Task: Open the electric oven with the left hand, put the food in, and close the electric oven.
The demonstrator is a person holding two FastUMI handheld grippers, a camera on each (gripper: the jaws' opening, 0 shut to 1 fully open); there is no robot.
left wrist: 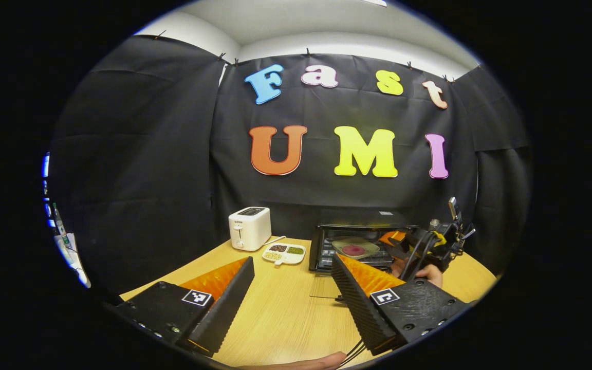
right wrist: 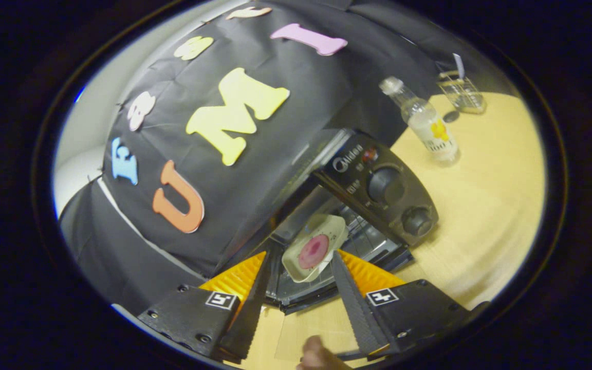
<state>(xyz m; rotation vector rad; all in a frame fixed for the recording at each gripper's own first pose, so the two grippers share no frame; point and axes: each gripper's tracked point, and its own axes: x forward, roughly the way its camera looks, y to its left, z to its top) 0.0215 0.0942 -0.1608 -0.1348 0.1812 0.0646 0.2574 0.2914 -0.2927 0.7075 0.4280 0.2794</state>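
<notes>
The black electric oven [left wrist: 321, 241] stands at the back right of the wooden table, its door [left wrist: 327, 285] folded down flat. A pale plate with a round red piece of food [left wrist: 353, 250] rests on the rack inside. My left gripper [left wrist: 292, 261] hovers open over the table in front of the oven, holding nothing. The right gripper [left wrist: 396, 240] reaches into the oven's right side, a hand [left wrist: 432, 275] behind it. In the right gripper view the plate [right wrist: 321, 231] lies on the rack between the spread fingers of my right gripper [right wrist: 300, 256]; the right finger [right wrist: 345, 282] is at its rim, the left one apart.
A white toaster [left wrist: 250, 227] and a white divided dish of grains [left wrist: 284, 253] sit left of the oven. Right of the oven's knob panel [right wrist: 383, 185] stand a clear bottle [right wrist: 427, 123] and a small glass holder [right wrist: 461, 92]. Bare tabletop [left wrist: 285, 313] lies in front.
</notes>
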